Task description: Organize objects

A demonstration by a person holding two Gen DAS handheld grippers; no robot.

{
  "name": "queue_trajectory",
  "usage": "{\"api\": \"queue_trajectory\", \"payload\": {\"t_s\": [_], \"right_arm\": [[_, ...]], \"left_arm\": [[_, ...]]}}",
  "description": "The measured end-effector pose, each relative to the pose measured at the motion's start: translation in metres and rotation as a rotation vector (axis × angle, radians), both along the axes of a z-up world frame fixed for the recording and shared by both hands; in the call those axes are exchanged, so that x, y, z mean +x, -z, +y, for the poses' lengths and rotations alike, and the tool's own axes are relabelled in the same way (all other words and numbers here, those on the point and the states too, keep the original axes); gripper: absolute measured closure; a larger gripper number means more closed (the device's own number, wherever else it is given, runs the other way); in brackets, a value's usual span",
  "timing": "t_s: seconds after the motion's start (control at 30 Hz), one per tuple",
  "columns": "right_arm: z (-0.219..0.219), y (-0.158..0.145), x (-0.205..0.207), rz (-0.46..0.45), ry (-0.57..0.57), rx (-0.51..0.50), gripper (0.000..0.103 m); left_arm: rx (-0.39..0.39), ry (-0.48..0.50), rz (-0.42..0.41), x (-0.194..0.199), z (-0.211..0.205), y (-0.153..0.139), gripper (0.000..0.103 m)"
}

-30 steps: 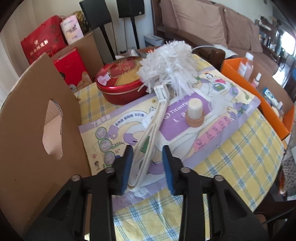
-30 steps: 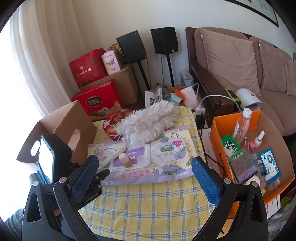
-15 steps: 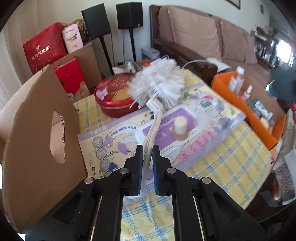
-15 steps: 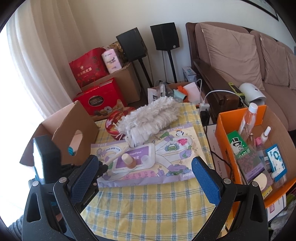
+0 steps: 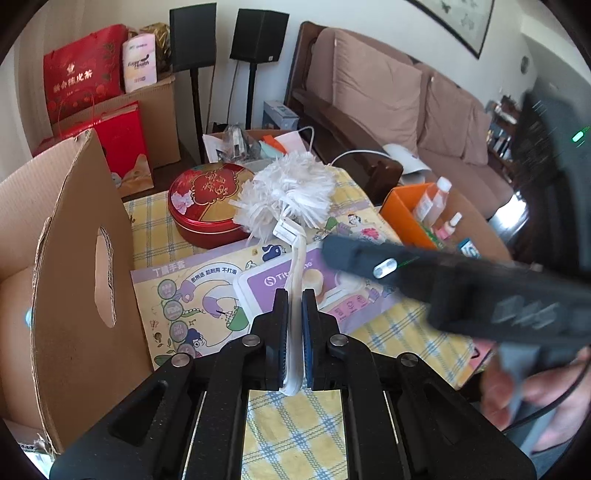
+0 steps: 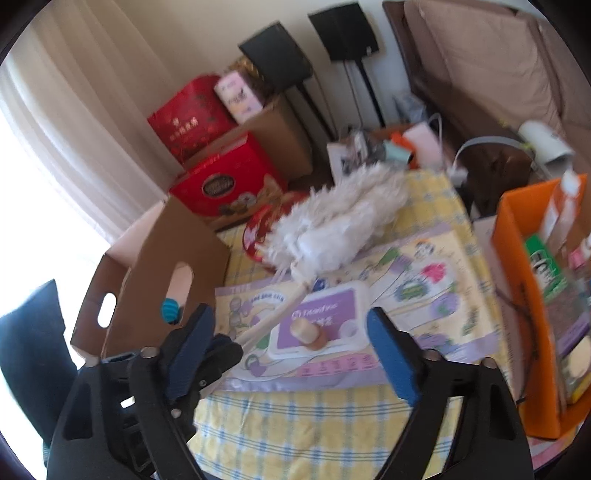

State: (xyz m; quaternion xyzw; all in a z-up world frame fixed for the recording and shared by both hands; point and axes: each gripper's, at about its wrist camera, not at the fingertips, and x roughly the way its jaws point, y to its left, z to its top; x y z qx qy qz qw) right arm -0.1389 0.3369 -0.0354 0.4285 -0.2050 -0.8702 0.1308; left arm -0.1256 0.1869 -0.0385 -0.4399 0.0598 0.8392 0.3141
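An orange box [image 6: 517, 332] at the right edge of the desk [image 5: 295, 424] holds one tall clear bottle [image 5: 434, 197], one small pink-capped bottle [image 5: 450, 225], a green packet [image 6: 545, 269] and a few flat packs too blurred to count. A brown cardboard box [image 5: 74, 295] with cut-out handles stands at the left edge; through one handle hole a single blue ribbed object [image 6: 169, 311] shows, and the rest of its contents are hidden. One round red tin [image 5: 207, 203], lid on, sits at the far side of the checked cloth. One white duster [image 5: 291, 192] is raised over a printed flat pack [image 5: 192, 291]; its long axis runs from the near edge of the desk toward the far side, fluffy head pointing away and resting beside and partly over the tin, thin handle pointing back toward the viewer. The left gripper [image 5: 294, 325] is pressed together, pinching the handle near its end. The right gripper [image 6: 291, 339] has its jaws closing, with nothing pressed between its blue pads; beyond the gap lie a white tray [image 6: 321, 325] and one small cork-coloured jar [image 6: 308, 332]. Two black speakers [image 5: 192, 35] stand on poles by the wall.
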Motion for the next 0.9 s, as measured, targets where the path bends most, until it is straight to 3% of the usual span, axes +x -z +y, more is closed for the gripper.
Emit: {"api": "queue_trajectory", "payload": {"t_s": [0.13, 0.27, 0.3, 0.5, 0.6, 0.77, 0.83, 0.9], "right_arm": [[-0.01, 0.018, -0.009, -0.04, -0.02, -0.068, 0.033], [-0.009, 0.024, -0.016, -0.051, -0.013, -0.19, 0.045], [-0.009, 0.026, -0.018, -0.059, -0.011, -0.197, 0.051], [-0.008, 0.026, -0.022, -0.076, 0.003, -0.228, 0.063], [-0.006, 0.019, -0.016, -0.053, 0.006, -0.244, 0.075], [-0.01, -0.004, -0.006, 0.008, -0.006, -0.258, 0.078], [-0.013, -0.016, -0.001, 0.045, -0.025, -0.28, 0.09], [-0.019, -0.032, 0.004, 0.074, -0.045, -0.281, 0.092]], "left_arm": [[0.032, -0.002, -0.029, -0.002, -0.003, -0.001, 0.096], [0.056, -0.006, -0.026, 0.0, -0.005, -0.002, 0.096], [0.059, -0.005, -0.027, 0.0, -0.005, -0.002, 0.096], [0.071, -0.002, -0.01, 0.0, -0.008, -0.004, 0.096], [0.097, 0.004, 0.011, 0.003, -0.014, -0.016, 0.095], [0.135, 0.021, 0.055, 0.014, -0.021, -0.04, 0.095], [0.153, 0.046, 0.043, 0.019, -0.022, -0.048, 0.095], [0.171, 0.061, 0.043, 0.026, -0.024, -0.055, 0.095]]}}
